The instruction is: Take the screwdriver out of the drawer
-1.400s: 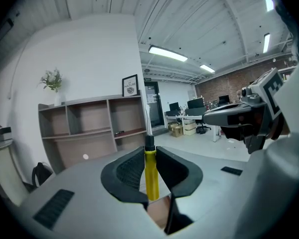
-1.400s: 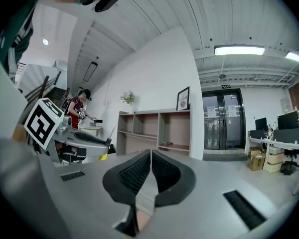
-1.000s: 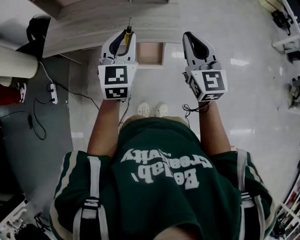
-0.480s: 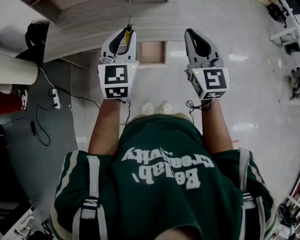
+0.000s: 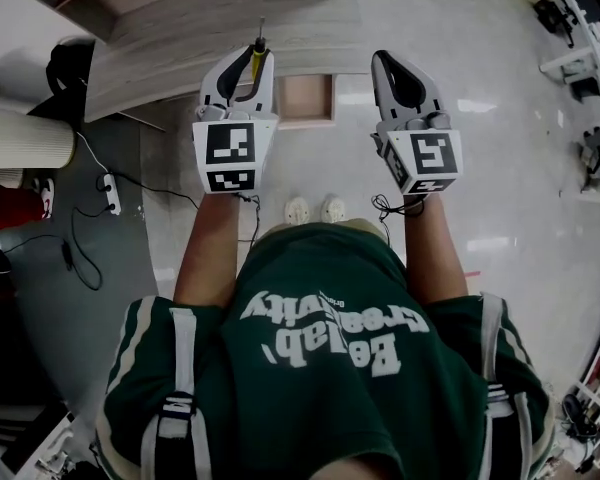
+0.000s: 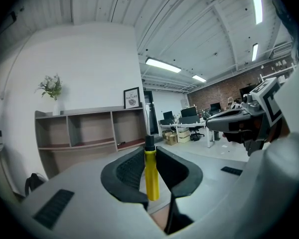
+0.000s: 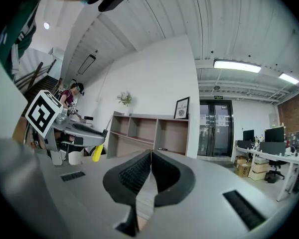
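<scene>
The left gripper (image 5: 255,56) is clamping the screwdriver (image 5: 257,65). In the left gripper view, both ribbed pads (image 6: 131,169) are pressing against the yellow handle of the screwdriver (image 6: 151,176), so the jaws are standing partly closed at the width of the handle. The handle is standing upright between the jaws, and its black collar is projecting above the jaw tips. In the head view, the thin metal shaft is pointing away from the person, over the wooden top of the shelf unit (image 5: 180,28).

The screwdriver is therefore out of the drawer (image 5: 305,98) and off every surface. The drawer is showing as a pale pink rectangle projecting from the front of the shelf unit. It is lying between the two grippers in the head view, just to the right of the left gripper.

The right gripper (image 5: 383,60) is holding nothing. In the right gripper view, the jaws of the right gripper (image 7: 150,156) are meeting tip to tip with no object between them.

Both grippers are pointing roughly level, side by side and well apart. The person's shoes (image 5: 312,210) are showing on the glossy floor below them.
</scene>
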The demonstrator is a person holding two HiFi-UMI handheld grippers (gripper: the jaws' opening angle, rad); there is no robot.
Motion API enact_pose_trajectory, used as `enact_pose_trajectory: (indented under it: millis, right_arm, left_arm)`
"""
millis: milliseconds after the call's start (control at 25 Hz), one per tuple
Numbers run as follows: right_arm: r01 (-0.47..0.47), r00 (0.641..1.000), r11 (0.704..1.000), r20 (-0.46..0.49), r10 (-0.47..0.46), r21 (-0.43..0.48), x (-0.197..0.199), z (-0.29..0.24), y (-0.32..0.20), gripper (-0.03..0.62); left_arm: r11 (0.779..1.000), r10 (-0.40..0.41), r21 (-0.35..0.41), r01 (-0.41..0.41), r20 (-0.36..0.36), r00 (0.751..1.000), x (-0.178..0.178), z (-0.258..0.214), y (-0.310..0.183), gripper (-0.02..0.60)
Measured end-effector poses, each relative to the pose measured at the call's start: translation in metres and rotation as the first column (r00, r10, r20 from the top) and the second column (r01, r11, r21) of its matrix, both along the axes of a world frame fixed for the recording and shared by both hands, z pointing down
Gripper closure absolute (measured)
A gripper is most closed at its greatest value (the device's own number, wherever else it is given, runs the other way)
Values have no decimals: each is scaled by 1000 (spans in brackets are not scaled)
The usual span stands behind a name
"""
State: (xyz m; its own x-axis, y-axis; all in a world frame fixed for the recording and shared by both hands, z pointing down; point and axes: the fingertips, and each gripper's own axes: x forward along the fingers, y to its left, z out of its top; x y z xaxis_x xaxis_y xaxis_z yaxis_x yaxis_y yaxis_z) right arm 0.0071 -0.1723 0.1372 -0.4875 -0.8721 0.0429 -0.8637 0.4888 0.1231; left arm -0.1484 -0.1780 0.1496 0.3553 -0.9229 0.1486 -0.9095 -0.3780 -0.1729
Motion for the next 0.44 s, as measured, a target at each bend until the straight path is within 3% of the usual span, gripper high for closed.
enact_pose_trajectory:
  millis: [440]
  right_arm:
    - [-15, 1000, 1000, -21, 15, 0, -3, 8, 6, 560]
  left_arm:
    - [1000, 25, 9, -25, 2, 1000, 0, 2, 6, 495]
